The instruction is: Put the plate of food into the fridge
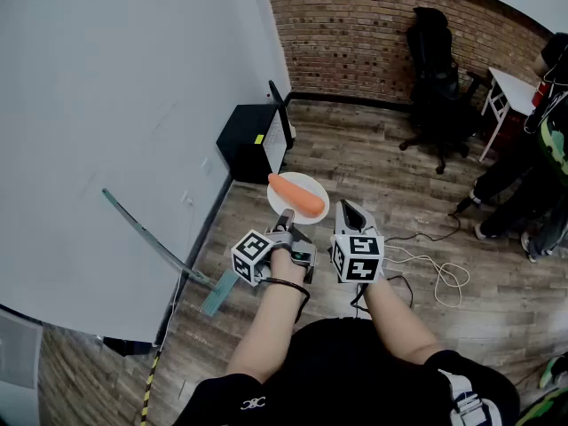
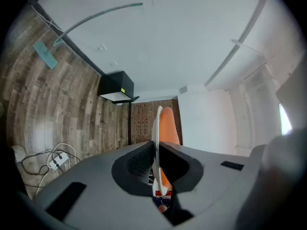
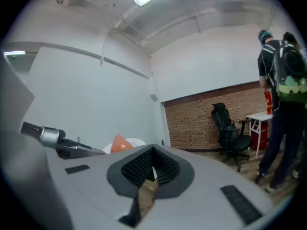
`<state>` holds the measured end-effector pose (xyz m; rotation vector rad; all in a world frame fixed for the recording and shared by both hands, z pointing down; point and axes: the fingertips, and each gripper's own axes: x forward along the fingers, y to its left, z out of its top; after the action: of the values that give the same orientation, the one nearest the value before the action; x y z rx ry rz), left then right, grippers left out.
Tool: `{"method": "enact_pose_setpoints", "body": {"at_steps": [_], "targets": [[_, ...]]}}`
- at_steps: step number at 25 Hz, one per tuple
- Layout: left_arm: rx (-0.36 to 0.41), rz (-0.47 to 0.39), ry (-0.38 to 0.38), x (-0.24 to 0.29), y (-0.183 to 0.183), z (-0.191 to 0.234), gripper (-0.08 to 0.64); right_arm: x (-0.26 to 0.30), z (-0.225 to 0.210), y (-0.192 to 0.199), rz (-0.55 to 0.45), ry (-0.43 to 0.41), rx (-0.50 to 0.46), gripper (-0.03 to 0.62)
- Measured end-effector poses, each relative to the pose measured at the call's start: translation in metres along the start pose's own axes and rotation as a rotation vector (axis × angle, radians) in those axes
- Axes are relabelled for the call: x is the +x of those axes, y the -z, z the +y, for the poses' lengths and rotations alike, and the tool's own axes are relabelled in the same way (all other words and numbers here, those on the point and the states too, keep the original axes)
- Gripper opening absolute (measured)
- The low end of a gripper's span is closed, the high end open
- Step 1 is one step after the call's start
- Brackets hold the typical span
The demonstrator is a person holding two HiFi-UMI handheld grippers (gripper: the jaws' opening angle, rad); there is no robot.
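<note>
A white plate (image 1: 306,185) carrying an orange carrot (image 1: 297,195) is held level above the wood floor. My left gripper (image 1: 286,224) is shut on the plate's near rim. In the left gripper view the plate (image 2: 156,128) runs edge-on between the pads, with the carrot (image 2: 168,128) on its right side. My right gripper (image 1: 351,213) hangs just right of the plate, shut and empty. From the right gripper (image 3: 152,169) view the carrot (image 3: 120,144) shows at the left. A small black fridge (image 1: 248,138) stands ahead by the white wall, its door ajar.
A long-handled tool (image 1: 151,242) leans against the white wall on the left. Cables and a power strip (image 1: 426,269) lie on the floor to the right. A black office chair (image 1: 437,78), a white table (image 1: 515,91) and a standing person (image 1: 541,176) are at the far right.
</note>
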<state>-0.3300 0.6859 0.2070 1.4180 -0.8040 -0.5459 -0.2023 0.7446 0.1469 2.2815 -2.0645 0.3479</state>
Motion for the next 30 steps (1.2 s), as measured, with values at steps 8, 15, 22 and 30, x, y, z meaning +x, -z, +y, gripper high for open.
{"method": "enact_pose_setpoints", "body": {"at_steps": [8, 15, 22, 30], "targets": [[-0.005, 0.006, 0.000, 0.000, 0.010, 0.002, 0.028, -0.002, -0.006, 0.007, 0.005, -0.007, 0.015, 0.009], [0.006, -0.004, 0.000, 0.003, 0.023, 0.000, 0.028, -0.008, -0.017, 0.002, -0.006, -0.016, -0.016, 0.009], [-0.002, 0.006, -0.003, 0.006, 0.039, 0.006, 0.028, -0.006, -0.025, 0.010, 0.014, -0.031, -0.026, 0.009], [-0.012, -0.002, -0.018, 0.027, 0.036, 0.016, 0.028, 0.011, -0.036, 0.013, 0.008, -0.030, -0.054, 0.009]]}}
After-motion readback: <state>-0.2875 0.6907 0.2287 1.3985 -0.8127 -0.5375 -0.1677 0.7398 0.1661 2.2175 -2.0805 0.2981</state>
